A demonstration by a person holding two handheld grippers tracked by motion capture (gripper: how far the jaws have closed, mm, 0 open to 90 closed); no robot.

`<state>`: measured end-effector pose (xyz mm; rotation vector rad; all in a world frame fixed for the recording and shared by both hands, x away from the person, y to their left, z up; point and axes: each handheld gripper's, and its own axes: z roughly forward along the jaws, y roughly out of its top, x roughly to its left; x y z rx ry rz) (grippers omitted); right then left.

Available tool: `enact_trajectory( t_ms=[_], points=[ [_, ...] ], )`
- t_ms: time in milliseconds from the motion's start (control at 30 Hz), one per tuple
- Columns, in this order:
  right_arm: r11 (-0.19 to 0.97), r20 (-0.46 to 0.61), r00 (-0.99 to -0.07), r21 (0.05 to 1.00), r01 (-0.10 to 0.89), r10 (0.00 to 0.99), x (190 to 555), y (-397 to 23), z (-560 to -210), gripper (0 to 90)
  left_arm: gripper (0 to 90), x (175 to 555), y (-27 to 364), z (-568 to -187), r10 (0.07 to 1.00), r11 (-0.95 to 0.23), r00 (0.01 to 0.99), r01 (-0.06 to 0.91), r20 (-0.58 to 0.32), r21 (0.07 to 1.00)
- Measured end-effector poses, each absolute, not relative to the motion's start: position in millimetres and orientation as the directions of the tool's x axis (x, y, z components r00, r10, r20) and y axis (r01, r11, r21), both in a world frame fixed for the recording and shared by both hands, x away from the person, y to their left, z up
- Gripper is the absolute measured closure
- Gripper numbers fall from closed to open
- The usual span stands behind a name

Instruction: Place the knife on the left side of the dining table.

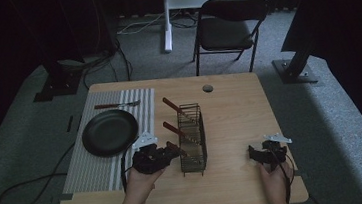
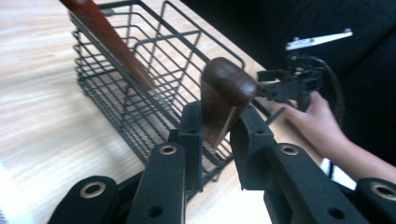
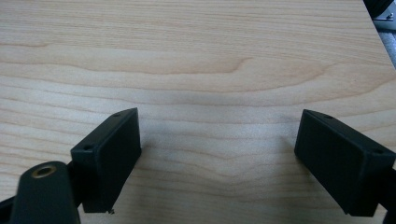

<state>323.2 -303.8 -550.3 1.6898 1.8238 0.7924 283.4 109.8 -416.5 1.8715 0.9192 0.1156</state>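
While the left tongs (image 2: pixel 219 133) clamp a wooden handle (image 2: pixel 224 100) in the rack (image 2: pixel 116 100) — rigid, smooth, grip near its end — the right tongs (image 3: pixel 217 161) gape, empty.

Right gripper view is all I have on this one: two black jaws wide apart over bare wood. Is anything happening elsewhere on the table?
Observer: Yes. The left gripper is shut on a brown wooden handle that sticks up out of a black wire basket.
Operator: Is that the only handle in the basket?
Observer: No. In the high view two more wooden handles lean out of it farther back.
Operator: Where is my right gripper relative to that basket?
Observer: The right gripper sits on the table to the basket's right, well apart from it, holding nothing.
Operator: Anything else laid out?
Observer: A black plate and a fork lie on a striped placemat at the left.
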Motion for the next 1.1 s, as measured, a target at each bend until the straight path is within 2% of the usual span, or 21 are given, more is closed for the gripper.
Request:
enact_trajectory(
  t_ms=[500,533,1100],
  points=[
    [0.049,0.011,-0.082,0.723,0.689,0.997,323,-304,-550,13.6,77.5,277,110,-409,0.665,-0.192,0.704,0.484,-0.249,0.854],
    [0.049,0.011,-0.082,0.723,0.689,0.997,323,-304,-550,13.6,82.3,276,112,-407,0.673,-0.183,0.699,0.475,-0.243,0.861],
    [0.048,0.011,-0.082,0.724,0.688,0.997,323,-304,-550,13.6,82.4,244,136,-359,0.668,-0.092,0.723,0.317,-0.177,0.944]
  ],
)
